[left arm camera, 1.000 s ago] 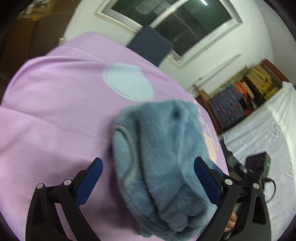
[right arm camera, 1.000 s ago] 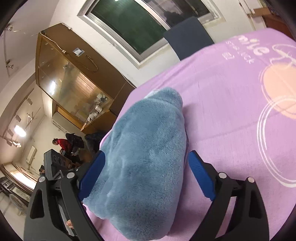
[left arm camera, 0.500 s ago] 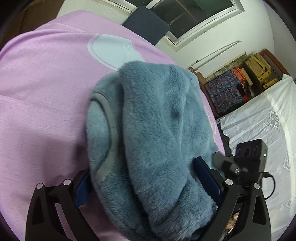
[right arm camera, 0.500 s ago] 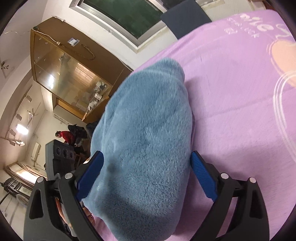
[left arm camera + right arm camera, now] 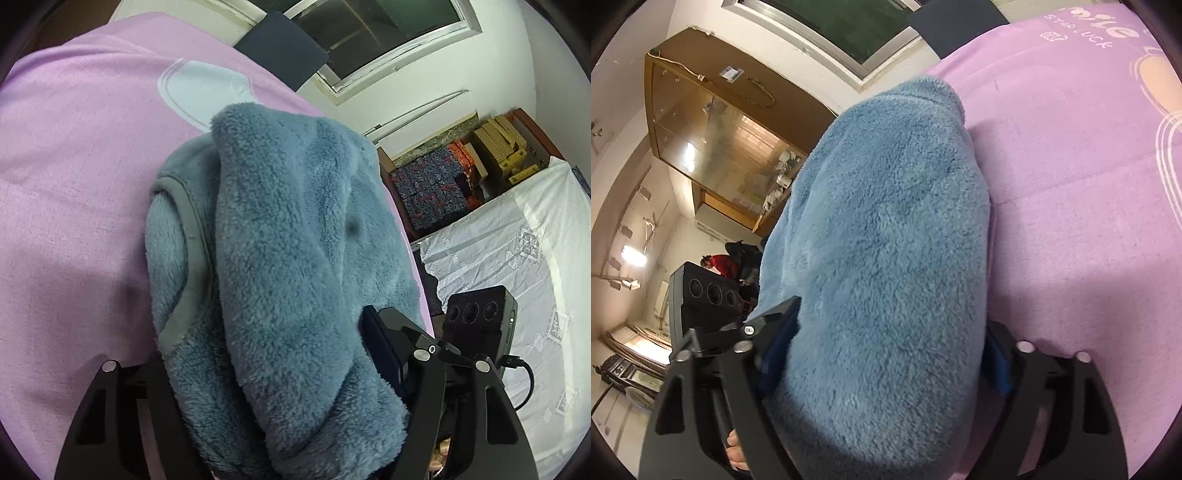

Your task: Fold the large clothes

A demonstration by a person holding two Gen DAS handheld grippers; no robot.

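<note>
A thick folded bundle of blue fleece clothing (image 5: 288, 240) lies on the pink bedspread (image 5: 74, 166); grey trim edges its left side. My left gripper (image 5: 266, 343) straddles the near end, its jaws closing. The right finger (image 5: 380, 350) presses into the pile, while fleece hides the left one. In the right wrist view the same fleece bundle (image 5: 886, 221) fills the middle. My right gripper (image 5: 890, 321) is closing on it too, and both blue pads (image 5: 775, 350) touch its sides.
The pink bedspread (image 5: 1089, 184) spreads wide to the right. A dark chair back (image 5: 280, 48) stands under the window. A white lace cover (image 5: 517, 258) and stacked boxes (image 5: 491, 147) lie off the bed's edge. A glass cabinet (image 5: 720, 140) and a person in red (image 5: 720, 264) are far off.
Both grippers have come down and forward over the fleece bundle, which now fills each view. Their jaws have narrowed from wide apart to touching the fleece's sides.
</note>
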